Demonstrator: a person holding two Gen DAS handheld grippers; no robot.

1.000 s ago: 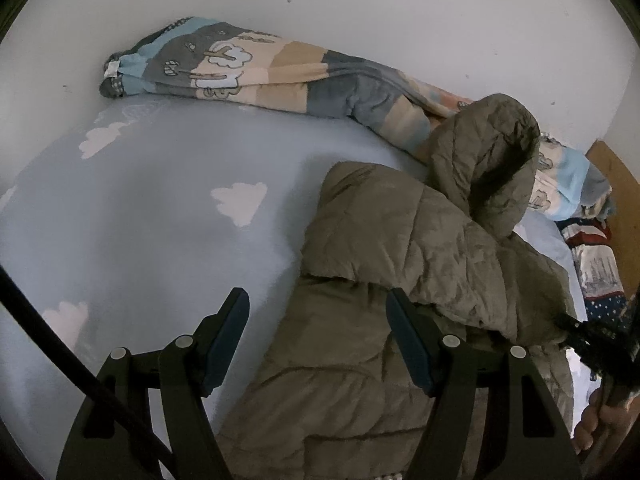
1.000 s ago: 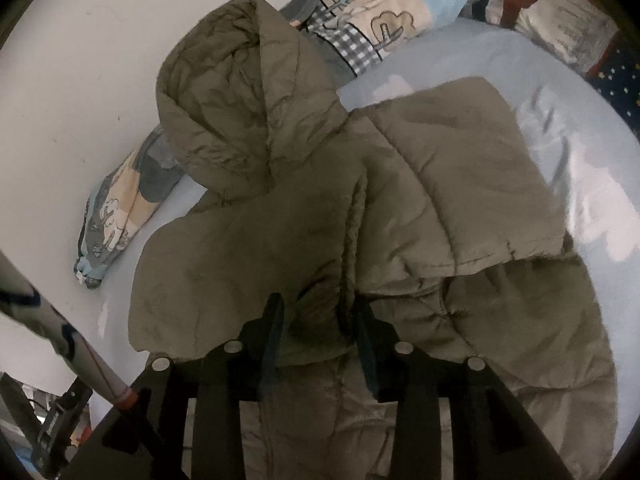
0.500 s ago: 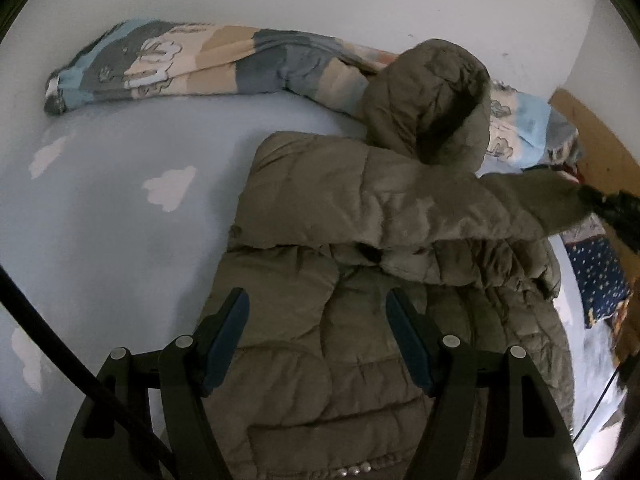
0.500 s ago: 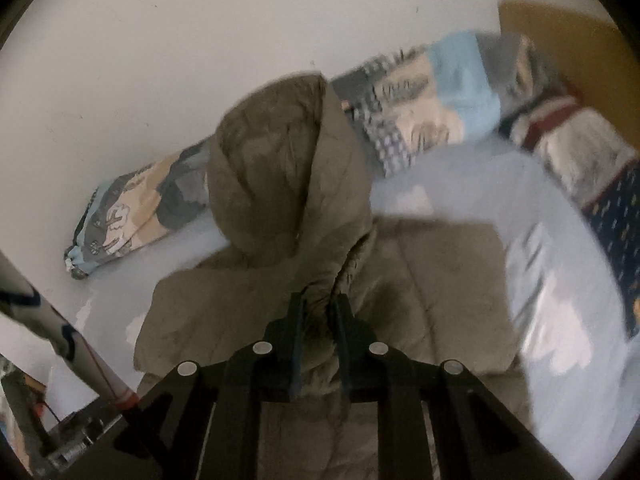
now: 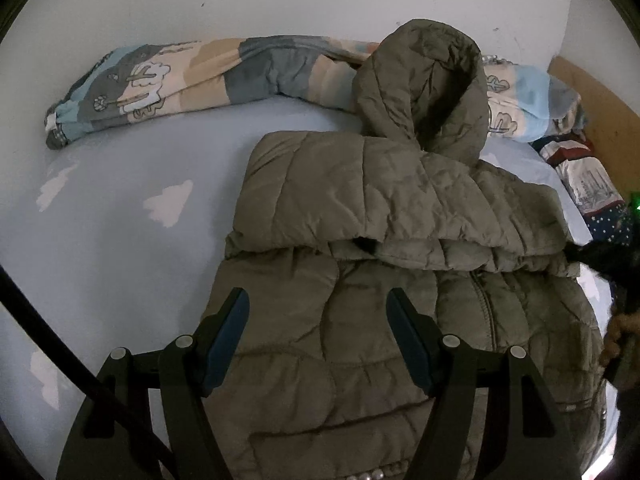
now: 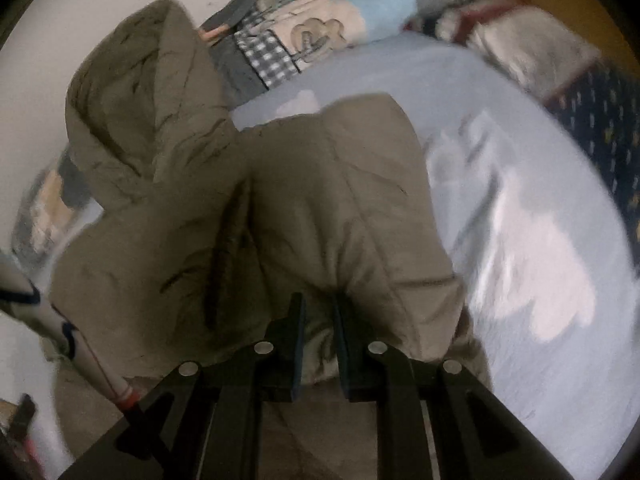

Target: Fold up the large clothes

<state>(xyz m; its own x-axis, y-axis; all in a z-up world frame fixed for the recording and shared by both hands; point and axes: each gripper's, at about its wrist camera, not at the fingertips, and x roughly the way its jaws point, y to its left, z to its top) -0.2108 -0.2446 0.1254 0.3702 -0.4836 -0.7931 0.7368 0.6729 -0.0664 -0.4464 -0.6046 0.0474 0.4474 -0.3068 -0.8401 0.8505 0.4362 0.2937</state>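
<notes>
An olive quilted hooded jacket [image 5: 400, 208] lies on the light blue bed sheet [image 5: 100, 220], with its hood [image 5: 424, 80] toward the wall and both sleeves folded across the chest. My left gripper [image 5: 316, 296] hovers open over the jacket's lower body, nothing between its fingers. In the right wrist view, my right gripper [image 6: 319, 300] is shut on a bunched fold of the jacket [image 6: 340, 200] at the sleeve's near edge. The right gripper's dark body and a hand [image 5: 616, 336] show at the left wrist view's right edge.
A rolled patterned quilt [image 5: 180, 80] runs along the white wall behind the jacket. Pillows [image 5: 588, 188] and a wooden headboard [image 5: 592, 96] are at the right. A black cable [image 5: 60, 360] crosses the lower left. Bare sheet [image 6: 520, 240] lies right of the jacket.
My right gripper closed on the sleeve fold, lifted it, then brought it down across the chest. The left gripper slid sideways over the jacket's lower body, still open.
</notes>
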